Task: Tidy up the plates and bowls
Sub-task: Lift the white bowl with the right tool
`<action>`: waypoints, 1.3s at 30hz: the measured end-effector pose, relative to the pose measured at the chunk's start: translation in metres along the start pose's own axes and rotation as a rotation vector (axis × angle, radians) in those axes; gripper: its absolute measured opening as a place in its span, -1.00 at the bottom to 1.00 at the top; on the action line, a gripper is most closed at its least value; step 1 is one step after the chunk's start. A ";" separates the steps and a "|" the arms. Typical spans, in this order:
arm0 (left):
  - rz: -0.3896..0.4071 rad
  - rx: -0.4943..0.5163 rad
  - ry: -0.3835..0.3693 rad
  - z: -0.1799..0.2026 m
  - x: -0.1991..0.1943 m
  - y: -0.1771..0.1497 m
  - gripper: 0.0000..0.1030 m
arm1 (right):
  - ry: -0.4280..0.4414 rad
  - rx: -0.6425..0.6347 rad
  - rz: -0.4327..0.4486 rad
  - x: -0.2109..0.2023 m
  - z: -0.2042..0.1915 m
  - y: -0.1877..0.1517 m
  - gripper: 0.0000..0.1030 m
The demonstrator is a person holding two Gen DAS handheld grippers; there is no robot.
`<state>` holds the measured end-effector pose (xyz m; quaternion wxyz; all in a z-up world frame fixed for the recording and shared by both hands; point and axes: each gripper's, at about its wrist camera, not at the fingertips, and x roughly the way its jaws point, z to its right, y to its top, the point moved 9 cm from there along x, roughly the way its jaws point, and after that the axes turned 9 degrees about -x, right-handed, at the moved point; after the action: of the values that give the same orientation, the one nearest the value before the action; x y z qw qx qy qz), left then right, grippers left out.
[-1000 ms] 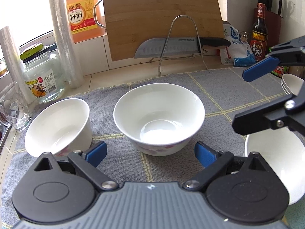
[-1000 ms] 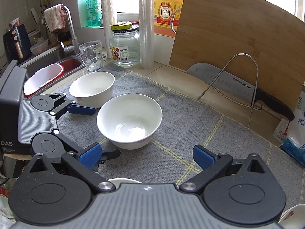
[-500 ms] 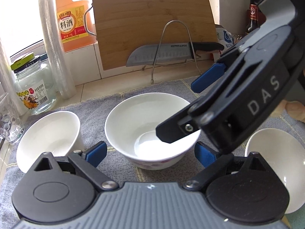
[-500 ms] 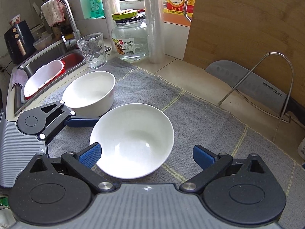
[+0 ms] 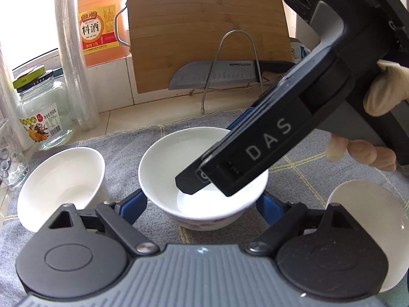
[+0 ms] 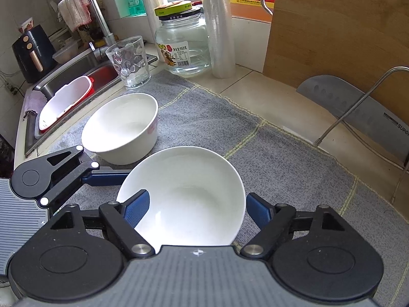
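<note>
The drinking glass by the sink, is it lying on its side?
No, the drinking glass stands upright beside the sink.

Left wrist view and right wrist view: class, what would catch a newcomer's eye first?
The right gripper, black and marked DAS, dips open into the wide white ceramic bowl mid-towel. The open left gripper flanks that bowl. Behind, a large steel kitchen knife rests on a wire rack against a bamboo cutting board.

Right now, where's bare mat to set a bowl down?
Free: grey mat between the middle bowl and the knife rack. Crowded: left edge, where the small bowl, glass and jar cluster; both grippers flank the middle bowl.
</note>
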<state>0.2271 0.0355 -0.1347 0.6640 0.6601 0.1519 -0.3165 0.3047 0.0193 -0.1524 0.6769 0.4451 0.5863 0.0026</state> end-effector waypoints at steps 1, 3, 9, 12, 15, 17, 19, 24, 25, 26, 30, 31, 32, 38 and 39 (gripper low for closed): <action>0.001 0.002 -0.001 0.000 0.000 0.000 0.77 | 0.007 0.001 0.000 0.001 -0.001 0.000 0.68; 0.001 0.002 -0.002 0.000 0.000 0.001 0.77 | 0.015 0.000 0.004 0.001 -0.002 0.001 0.68; -0.006 0.004 -0.008 0.001 -0.001 0.001 0.77 | 0.018 0.015 0.005 -0.001 -0.002 0.002 0.67; -0.005 -0.003 -0.017 0.003 -0.004 0.003 0.77 | 0.012 0.021 0.006 -0.004 -0.002 0.002 0.67; -0.008 0.009 -0.021 0.006 -0.009 0.005 0.77 | 0.010 0.034 0.006 -0.009 -0.003 0.001 0.68; -0.008 0.018 -0.025 0.008 -0.014 0.007 0.77 | 0.009 0.036 0.014 -0.014 -0.006 0.000 0.68; -0.008 0.023 -0.030 0.010 -0.020 0.008 0.77 | 0.010 0.036 0.021 -0.020 -0.009 -0.001 0.68; -0.005 0.035 -0.036 0.015 -0.034 0.010 0.77 | 0.018 0.036 0.045 -0.039 -0.018 -0.001 0.68; -0.004 0.036 -0.040 0.016 -0.037 0.010 0.77 | 0.017 0.035 0.049 -0.042 -0.020 -0.002 0.68; -0.003 0.040 -0.043 0.018 -0.040 0.010 0.77 | 0.015 0.034 0.052 -0.045 -0.021 -0.002 0.68; 0.001 0.055 -0.057 0.023 -0.050 0.010 0.77 | 0.010 0.033 0.063 -0.058 -0.027 -0.007 0.68; 0.003 0.060 -0.060 0.025 -0.053 0.010 0.77 | 0.010 0.034 0.066 -0.061 -0.028 -0.008 0.68; 0.003 0.064 -0.062 0.026 -0.055 0.009 0.77 | 0.009 0.036 0.070 -0.065 -0.030 -0.010 0.68; 0.003 0.083 -0.086 0.039 -0.070 0.004 0.77 | -0.007 0.042 0.084 -0.083 -0.038 -0.022 0.69; 0.004 0.087 -0.090 0.042 -0.073 0.003 0.77 | -0.009 0.042 0.084 -0.086 -0.040 -0.024 0.69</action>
<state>0.1653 0.0108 -0.0837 0.6416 0.6737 0.1070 -0.3508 0.2339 -0.0166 -0.0959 0.6691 0.4836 0.5641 0.0168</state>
